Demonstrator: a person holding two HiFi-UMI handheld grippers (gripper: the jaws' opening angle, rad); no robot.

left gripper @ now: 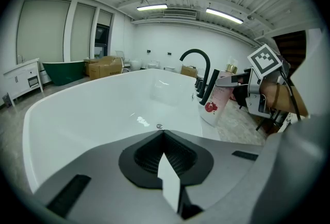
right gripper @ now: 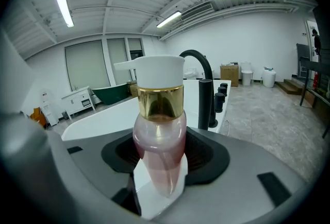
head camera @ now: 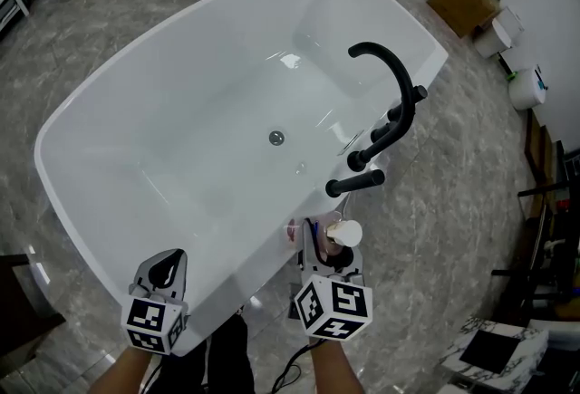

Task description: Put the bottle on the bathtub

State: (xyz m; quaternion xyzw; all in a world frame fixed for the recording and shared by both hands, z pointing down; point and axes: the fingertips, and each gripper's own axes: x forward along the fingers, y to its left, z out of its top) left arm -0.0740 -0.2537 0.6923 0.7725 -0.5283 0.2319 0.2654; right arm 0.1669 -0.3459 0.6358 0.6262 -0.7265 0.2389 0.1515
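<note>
I see the pink bottle (right gripper: 159, 140), gold collar and white pump cap on top, upright between my right gripper's (right gripper: 160, 187) fingers, which are clamped on its lower body. It sits at the white bathtub's (head camera: 181, 111) rim, just beside the black faucet (head camera: 394, 84); I can't tell whether its base touches. My left gripper (left gripper: 167, 187) has its fingers pressed together, empty, over the near rim.

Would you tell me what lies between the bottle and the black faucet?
Only a bare stretch of white bathtub rim, as the head view shows; the right gripper holds the bottle.
</note>
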